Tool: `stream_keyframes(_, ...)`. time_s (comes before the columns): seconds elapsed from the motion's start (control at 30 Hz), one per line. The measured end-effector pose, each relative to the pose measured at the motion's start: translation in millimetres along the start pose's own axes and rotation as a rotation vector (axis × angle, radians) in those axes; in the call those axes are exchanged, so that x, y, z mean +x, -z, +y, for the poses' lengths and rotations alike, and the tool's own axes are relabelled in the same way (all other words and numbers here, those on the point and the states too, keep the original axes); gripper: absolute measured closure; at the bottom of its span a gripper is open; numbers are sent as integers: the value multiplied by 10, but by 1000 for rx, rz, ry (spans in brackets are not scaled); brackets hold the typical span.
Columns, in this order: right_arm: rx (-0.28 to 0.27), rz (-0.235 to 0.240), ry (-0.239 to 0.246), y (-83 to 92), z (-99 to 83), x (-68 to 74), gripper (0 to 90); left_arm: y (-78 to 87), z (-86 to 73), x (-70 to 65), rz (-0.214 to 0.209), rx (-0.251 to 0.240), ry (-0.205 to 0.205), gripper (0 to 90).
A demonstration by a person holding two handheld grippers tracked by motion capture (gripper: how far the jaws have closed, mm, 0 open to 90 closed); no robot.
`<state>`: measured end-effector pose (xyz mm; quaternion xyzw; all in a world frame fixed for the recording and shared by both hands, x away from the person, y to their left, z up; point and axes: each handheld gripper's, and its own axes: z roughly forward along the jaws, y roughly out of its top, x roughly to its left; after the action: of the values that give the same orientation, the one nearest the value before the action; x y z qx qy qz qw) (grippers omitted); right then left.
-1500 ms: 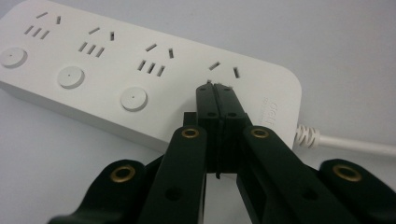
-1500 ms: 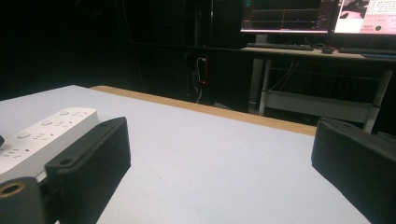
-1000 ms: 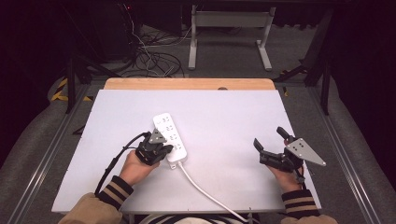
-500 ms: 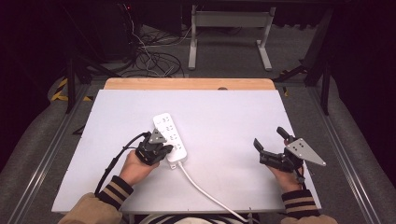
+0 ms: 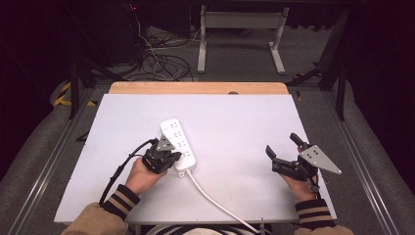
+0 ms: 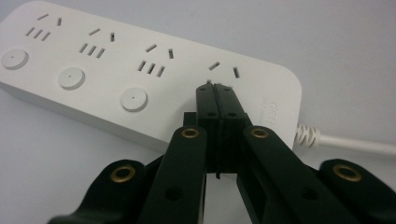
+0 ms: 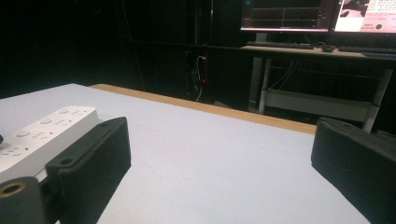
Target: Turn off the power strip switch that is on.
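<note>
A white power strip (image 5: 177, 139) lies left of the middle of the white tabletop (image 5: 244, 117), its white cable (image 5: 220, 205) trailing toward the near edge. My left gripper (image 5: 174, 156) is shut with nothing between its jaws. In the left gripper view its joined tips (image 6: 216, 88) rest on top of the power strip (image 6: 116, 60), at the last socket near the cable (image 6: 345, 143) end. My right gripper (image 5: 280, 143) sits open near the right side of the table, well apart from the strip. In the right gripper view the right gripper (image 7: 219, 154) has bare table between its jaws and the power strip (image 7: 42, 128) off to its left.
The table's far edge is a wooden strip (image 5: 195, 88). Beyond it, cables (image 5: 156, 58) and a white desk frame (image 5: 240, 34) stand on the dark floor. Lit monitors (image 7: 289, 14) stand on a desk behind the table. Metal rails (image 5: 362, 161) run along both sides.
</note>
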<state>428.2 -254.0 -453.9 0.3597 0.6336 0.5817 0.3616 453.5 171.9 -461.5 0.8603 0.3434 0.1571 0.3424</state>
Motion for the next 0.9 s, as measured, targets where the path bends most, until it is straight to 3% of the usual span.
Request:
stream_keyframes(0.37,2,1,-2,-8,-2,-3,53,2,-10,-2,-2,-9,6,900)
stream_keyframes(0.53,1,2,-2,-10,-2,-4,53,6,-26,-30,18,-26,-3,900)
stream_keyframes(0.83,-1,5,-9,-7,0,-4,53,14,-52,-12,41,-82,-11,900)
stream_keyframes(0.9,-2,2,-7,-7,0,-6,53,97,-51,28,64,-146,4,900)
